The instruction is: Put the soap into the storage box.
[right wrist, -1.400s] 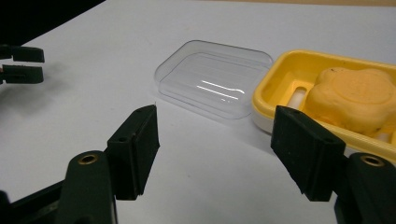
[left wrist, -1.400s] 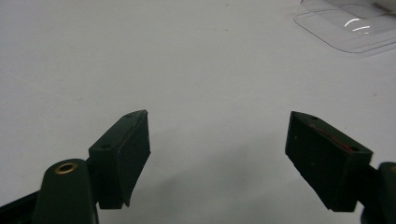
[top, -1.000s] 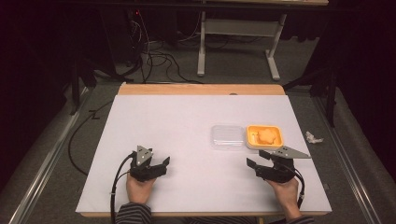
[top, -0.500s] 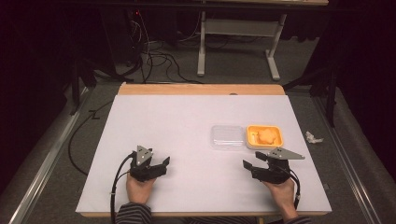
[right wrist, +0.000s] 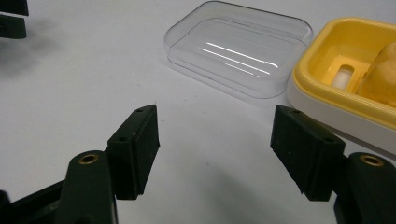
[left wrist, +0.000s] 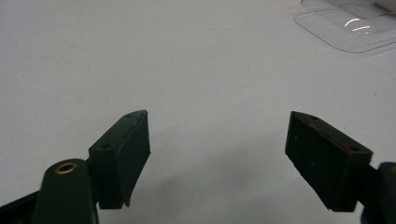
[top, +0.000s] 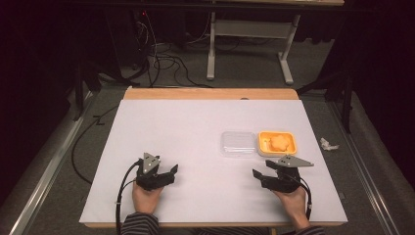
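Fingers, left gripper: two black fingers spread wide apart over bare white desk, nothing between them.
Fingers, right gripper: black fingers also stand apart in the right gripper view, gripping nothing; they hang just above the desk.
Clear lid: transparent, rounded rectangle, lying flat on the desk right of centre, touching or just beside the yellow dish on its right.
Yellow dish: shallow yellow tray on a white base, beyond the right gripper, with a pale orange lump sitting inside.
Long axis: lid and dish both lie with their long sides running across the desk, left to right, set end to end in one row.
Writing: no brand, label or lettering readable on lid, dish or grippers.
High view adds: both hands, striped sleeves, trailing cables, grey three-cornered plates, a crumpled white scrap on the floor off the desk's right edge.
Left gripper view adds: a corner of the lid far at upper right.
Right gripper view adds: ridges in the lid, a slot in the dish floor, the left gripper's tip at upper left.
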### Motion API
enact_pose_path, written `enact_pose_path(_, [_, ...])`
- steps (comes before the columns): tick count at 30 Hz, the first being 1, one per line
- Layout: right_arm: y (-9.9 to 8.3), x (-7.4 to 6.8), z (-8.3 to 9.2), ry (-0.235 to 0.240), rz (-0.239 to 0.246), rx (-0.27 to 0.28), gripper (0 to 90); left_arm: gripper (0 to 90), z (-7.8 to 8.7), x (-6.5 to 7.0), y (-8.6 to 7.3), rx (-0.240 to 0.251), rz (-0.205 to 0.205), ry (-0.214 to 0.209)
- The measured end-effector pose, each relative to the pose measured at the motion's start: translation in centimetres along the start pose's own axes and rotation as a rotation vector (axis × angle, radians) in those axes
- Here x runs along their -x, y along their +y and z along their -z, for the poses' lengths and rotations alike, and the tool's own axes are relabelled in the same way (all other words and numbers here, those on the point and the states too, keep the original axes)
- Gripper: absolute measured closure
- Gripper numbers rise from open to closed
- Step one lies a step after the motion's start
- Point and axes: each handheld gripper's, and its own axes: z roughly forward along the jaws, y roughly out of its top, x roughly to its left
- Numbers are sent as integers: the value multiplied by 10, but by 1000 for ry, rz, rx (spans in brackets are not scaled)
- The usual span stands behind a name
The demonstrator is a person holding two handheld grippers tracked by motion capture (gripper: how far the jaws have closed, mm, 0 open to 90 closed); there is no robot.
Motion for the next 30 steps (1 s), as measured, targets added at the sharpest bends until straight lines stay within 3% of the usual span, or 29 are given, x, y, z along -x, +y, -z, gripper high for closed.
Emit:
enact_pose_path(25, [-3, 0, -21, -62, 32, -57, 343, 227, 0, 0, 0, 0, 3, 0])
enact_pose_path(30, [-5, 1, -24, -65, 19, -65, 344, 227, 0, 0, 0, 0, 3, 0])
